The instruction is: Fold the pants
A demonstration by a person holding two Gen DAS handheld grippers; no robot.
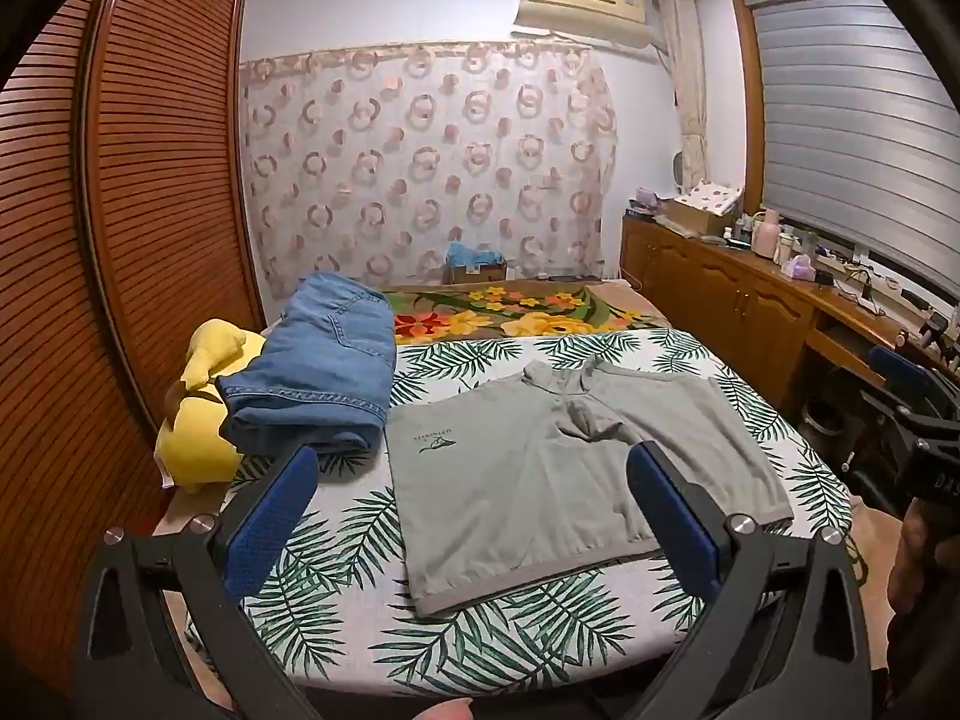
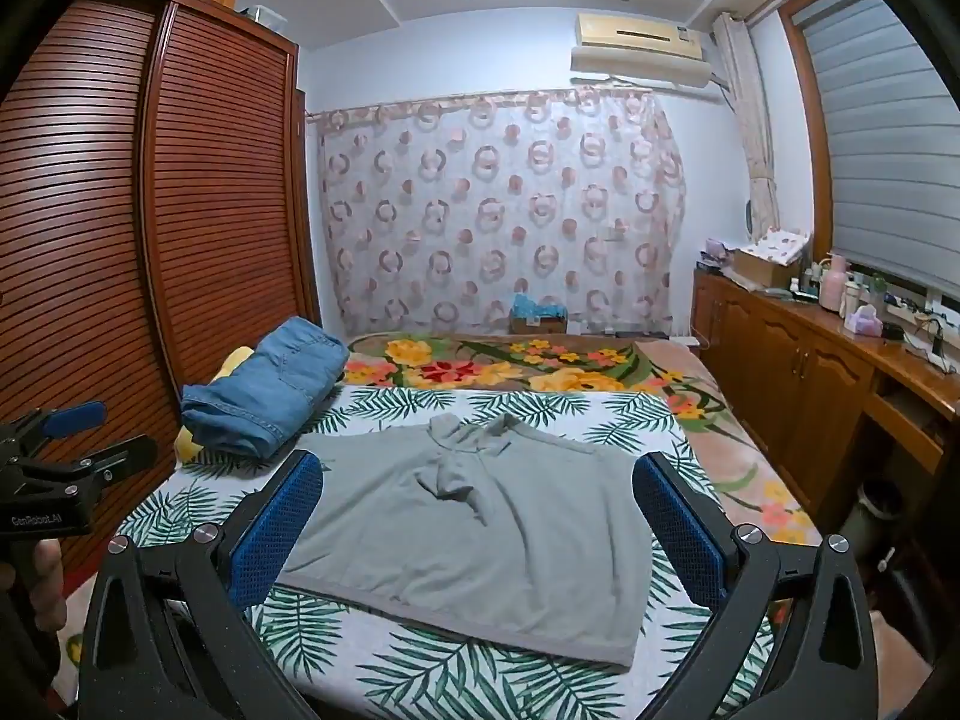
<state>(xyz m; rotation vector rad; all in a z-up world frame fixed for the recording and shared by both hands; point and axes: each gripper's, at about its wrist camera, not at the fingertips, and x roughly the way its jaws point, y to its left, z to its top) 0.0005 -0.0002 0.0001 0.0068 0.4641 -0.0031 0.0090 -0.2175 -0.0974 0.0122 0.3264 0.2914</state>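
The grey pants (image 1: 540,468) lie spread flat on the bed (image 1: 336,612), in the middle of its palm-leaf sheet (image 2: 480,678). Their long axis runs across the bed from side to side: in the left wrist view one straight hemmed edge faces the near side and the cloth stretches away to the right. A small dark print sits near the left end, reading upside down from here. Around the middle the fabric is bunched into a rumpled knot of folds, while the rest lies smooth; the colour is a plain pale grey-green.

The left claw (image 1: 474,516) hovers above the near part of the bed with its blue-padded fingers (image 1: 270,522) spread as wide as they go, gripping nothing and touching nothing. The right claw (image 2: 477,516) hangs likewise over the pants' near edge, released and empty, fully spread.

A folded pair of blue jeans (image 1: 318,384) rests at the bed's left side, just beside the grey pants, partly on a yellow plush toy (image 1: 198,420). A floral blanket (image 1: 510,312) covers the far end of the bed
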